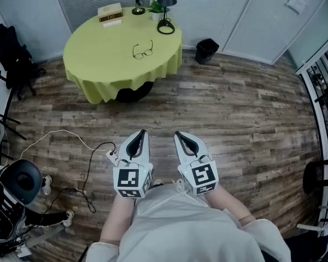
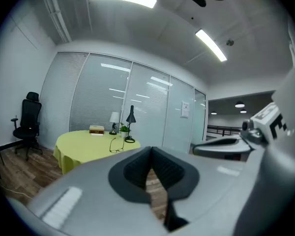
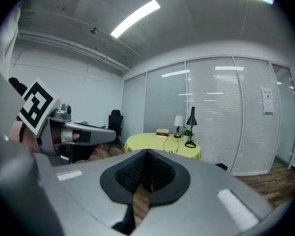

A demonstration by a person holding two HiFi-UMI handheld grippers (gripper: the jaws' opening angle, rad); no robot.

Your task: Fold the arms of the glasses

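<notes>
Glasses (image 1: pixel 142 51), head view: they lie on the yellow round table (image 1: pixel 93 64) at the far left of the room, arms seemingly unfolded, nearer than the black desk lamp (image 1: pixel 166 10) and the books (image 1: pixel 110 12). The left gripper (image 1: pixel 142 134) and right gripper (image 1: pixel 177 135) hang side by side over the wood floor, well apart from the table.

Left gripper view: jaws pressed together at the tips, nothing between them; the glasses show small, far beyond.

Right gripper view: jaws likewise clenched and empty, the table far ahead.

Handling, as judged: a thin wire frame, light, springy and easily bent, with fragile lenses. Steady the front at the bridge or rim; push each arm near its hinge.
</notes>
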